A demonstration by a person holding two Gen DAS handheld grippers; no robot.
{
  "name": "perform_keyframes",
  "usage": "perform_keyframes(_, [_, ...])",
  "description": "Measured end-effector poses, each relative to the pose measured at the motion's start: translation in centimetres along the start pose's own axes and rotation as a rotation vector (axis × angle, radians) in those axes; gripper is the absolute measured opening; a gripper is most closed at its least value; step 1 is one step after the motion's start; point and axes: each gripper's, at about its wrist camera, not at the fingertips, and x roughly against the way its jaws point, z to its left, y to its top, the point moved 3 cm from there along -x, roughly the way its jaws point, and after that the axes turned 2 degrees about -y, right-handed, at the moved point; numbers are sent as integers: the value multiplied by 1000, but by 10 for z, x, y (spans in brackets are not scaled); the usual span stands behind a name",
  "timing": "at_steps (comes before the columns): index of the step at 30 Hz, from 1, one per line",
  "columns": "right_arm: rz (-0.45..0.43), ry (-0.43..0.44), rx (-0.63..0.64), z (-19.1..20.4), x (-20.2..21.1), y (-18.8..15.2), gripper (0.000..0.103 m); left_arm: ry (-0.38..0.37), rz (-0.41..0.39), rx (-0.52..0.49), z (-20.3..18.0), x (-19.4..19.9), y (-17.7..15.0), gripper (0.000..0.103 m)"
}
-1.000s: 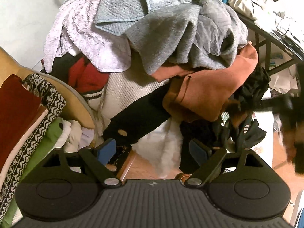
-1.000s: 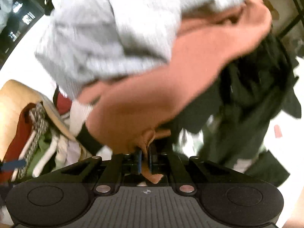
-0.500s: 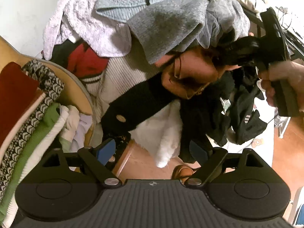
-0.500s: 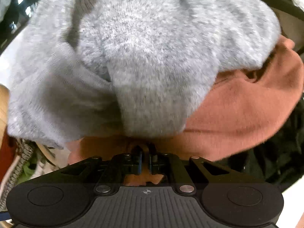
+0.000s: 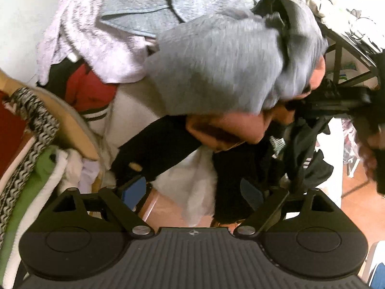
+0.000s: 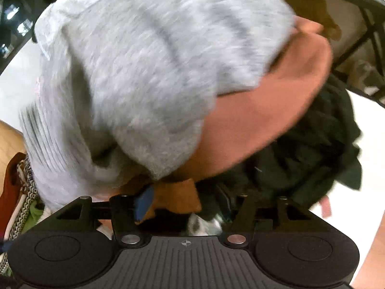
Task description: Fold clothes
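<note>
A heap of unfolded clothes fills both views. On top lies a grey sweater [image 5: 216, 60] [image 6: 144, 72], and under it a rust-orange garment [image 5: 228, 130] [image 6: 252, 125]. My left gripper [image 5: 192, 190] hangs open low in front of the heap, nothing between its blue pads, with a black sleeve [image 5: 156, 149] just beyond. My right gripper [image 6: 185, 202] is pushed against the heap with its jaws opening. A corner of the orange garment lies loose between them, against the left pad [image 6: 144, 200]. In the left wrist view the right gripper [image 5: 336, 101] shows blurred at the heap's right side.
A stack of folded clothes [image 5: 24, 168] sits at the left behind a tan curved rim [image 5: 72, 125]. A lilac cloth [image 5: 96, 43], a red garment [image 5: 89, 89] and dark clothes [image 6: 312, 144] are in the heap. A black metal frame [image 5: 341, 55] stands right, above brown floor [image 5: 356, 187].
The right gripper's jaws, shut on the orange garment's corner before, have parted. The grey sweater has been pushed over to the left onto the heap. The left gripper moved nearer the clothes.
</note>
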Motion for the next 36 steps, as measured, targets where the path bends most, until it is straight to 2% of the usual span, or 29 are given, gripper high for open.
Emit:
perform_keyframes(7, [64,-109,-187,-71,10,-43,53,-37,51,-85,-27,-26,2,88])
perform_keyframes(9, [73,-125,-218,-74,5,-53,53,-43,55,-104,-33,-29,4,88])
perform_keyframes(13, [64,-127,-261,-85,19,-71,53,-43,48,-125,-40,-31,12,88])
perform_keyframes(19, [18,-108,-255,-75,36,-47,53,-20,-4,-96,-38,-24,36,91])
perform_keyframes(23, [-50,-74,-261,-67,55,-25,53,-16,-70,-32,-30,-12,57,93])
perform_keyframes(26, [-115,-34,-253,-59,72,-7,55,-1,-105,-26,-26,-6,74,94])
perform_keyframes(29, [-146,5,-221,-47,80,9,72,10,-100,-57,-29,-8,87,95])
perform_keyframes(36, [-162,53,-159,-20,72,33,72,-3,-74,-54,-32,-21,108,95])
